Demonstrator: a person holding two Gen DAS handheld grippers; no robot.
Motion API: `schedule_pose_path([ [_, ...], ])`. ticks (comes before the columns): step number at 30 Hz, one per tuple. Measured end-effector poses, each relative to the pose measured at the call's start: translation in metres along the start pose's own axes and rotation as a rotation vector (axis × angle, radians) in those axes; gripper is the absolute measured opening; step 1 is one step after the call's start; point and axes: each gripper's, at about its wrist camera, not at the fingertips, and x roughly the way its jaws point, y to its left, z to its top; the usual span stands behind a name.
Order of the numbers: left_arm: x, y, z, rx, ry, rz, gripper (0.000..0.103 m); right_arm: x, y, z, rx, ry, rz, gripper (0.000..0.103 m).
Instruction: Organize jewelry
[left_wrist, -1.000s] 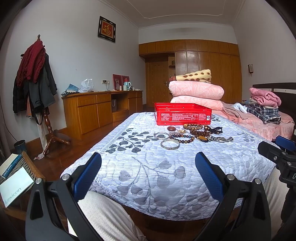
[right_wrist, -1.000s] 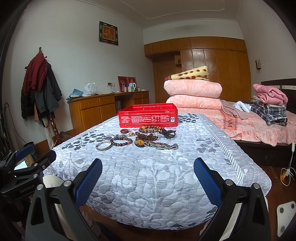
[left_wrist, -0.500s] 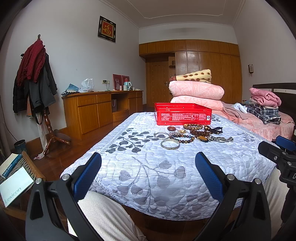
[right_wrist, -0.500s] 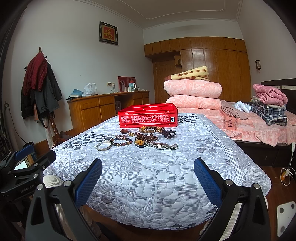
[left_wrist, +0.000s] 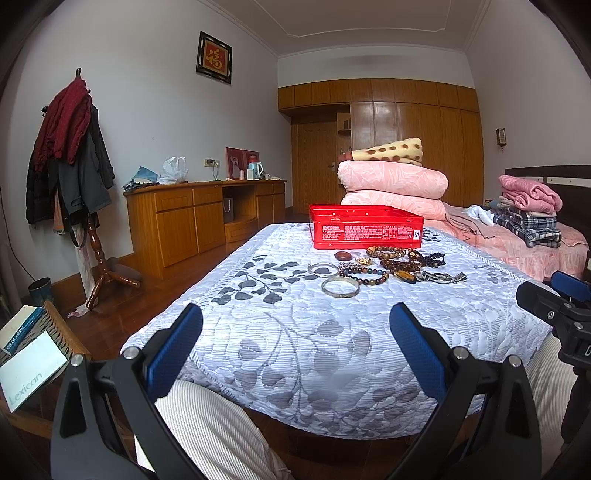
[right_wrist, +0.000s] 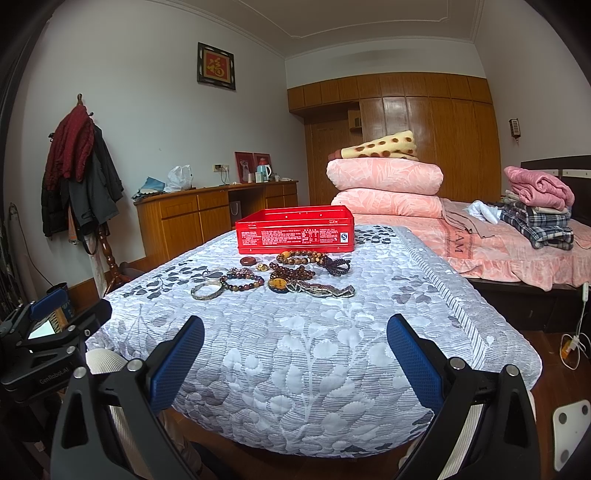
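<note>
jewelry pile (left_wrist: 384, 267) lies loose on quilt (left_wrist: 332, 332), well ahead of both fingers' tips, just before red tin (left_wrist: 365, 227), likely its destination. left gripper (left_wrist: 295, 332) and right gripper (right_wrist: 295, 339) both spread wide, empty, hanging back at near edge, not started.

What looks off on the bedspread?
Jewelry lies loose in a heap on the quilted bedspread, in front of the red tin rather than in it. Nothing looks spilled or damaged.
</note>
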Motion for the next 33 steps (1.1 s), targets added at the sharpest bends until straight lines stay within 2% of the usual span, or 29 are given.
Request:
schedule_pose_path([
  [16,0.001,0.0,-0.001,0.0,0.008,0.001,0.098,0.001,-0.001,0.0,0.002,0.003,-0.001,0.097],
  [33,0.023,0.001,-0.001,-0.011,0.048,-0.022,0.098,0.018,-0.014,-0.002,0.03,0.03,-0.001,0.097],
])
